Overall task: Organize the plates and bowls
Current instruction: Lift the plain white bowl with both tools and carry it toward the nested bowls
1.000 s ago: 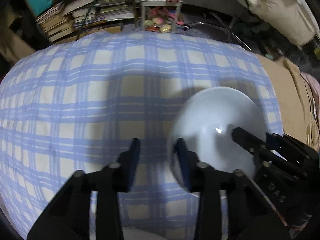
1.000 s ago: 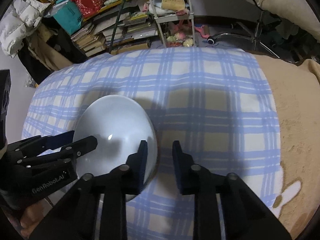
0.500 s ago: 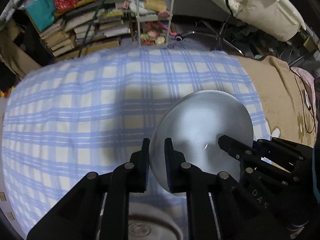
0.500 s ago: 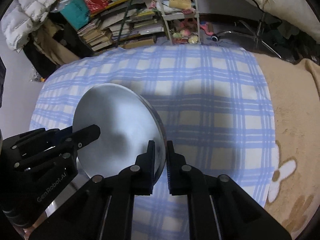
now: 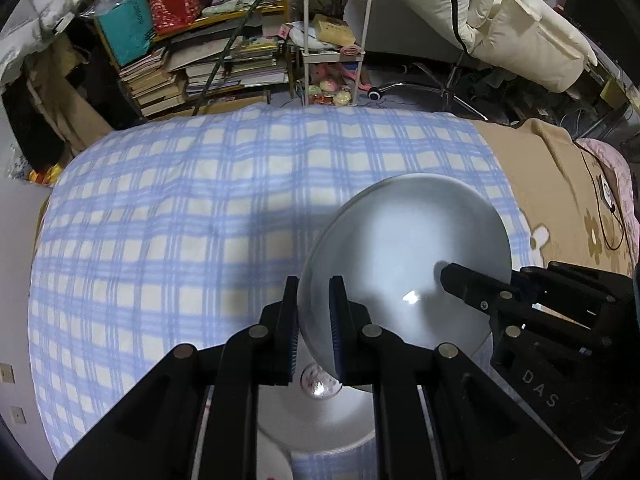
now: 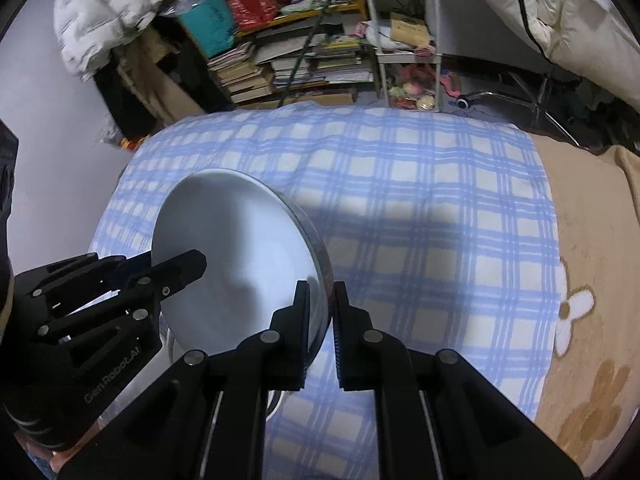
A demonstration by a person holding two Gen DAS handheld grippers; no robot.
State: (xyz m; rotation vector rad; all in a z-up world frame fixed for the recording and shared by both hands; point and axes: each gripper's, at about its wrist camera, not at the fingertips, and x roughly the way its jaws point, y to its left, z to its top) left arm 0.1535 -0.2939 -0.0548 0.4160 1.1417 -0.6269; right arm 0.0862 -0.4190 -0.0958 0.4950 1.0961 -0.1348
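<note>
A white bowl (image 5: 404, 256) is held in the air over the blue checked cloth (image 5: 192, 216), tilted. My left gripper (image 5: 314, 300) is shut on its left rim. My right gripper (image 6: 321, 304) is shut on its right rim; the bowl (image 6: 232, 256) shows its inside in the right wrist view. The right gripper's fingers (image 5: 468, 284) reach into the bowl from the right in the left wrist view. The left gripper's fingers (image 6: 176, 272) show at the left in the right wrist view. Below the bowl lies another white dish (image 5: 320, 420) with a small pattern.
A tan blanket (image 6: 588, 280) with flower prints covers the bed to the right. Beyond the cloth's far edge stand stacks of books (image 5: 192, 76), a white cart (image 5: 334, 40) and a chair base. A white edge of the lower dish (image 6: 276, 398) shows under the bowl.
Both grippers closed on the bowl's rims and lifted it off the cloth. The views have risen and pulled back. A second dish has come into view below.
</note>
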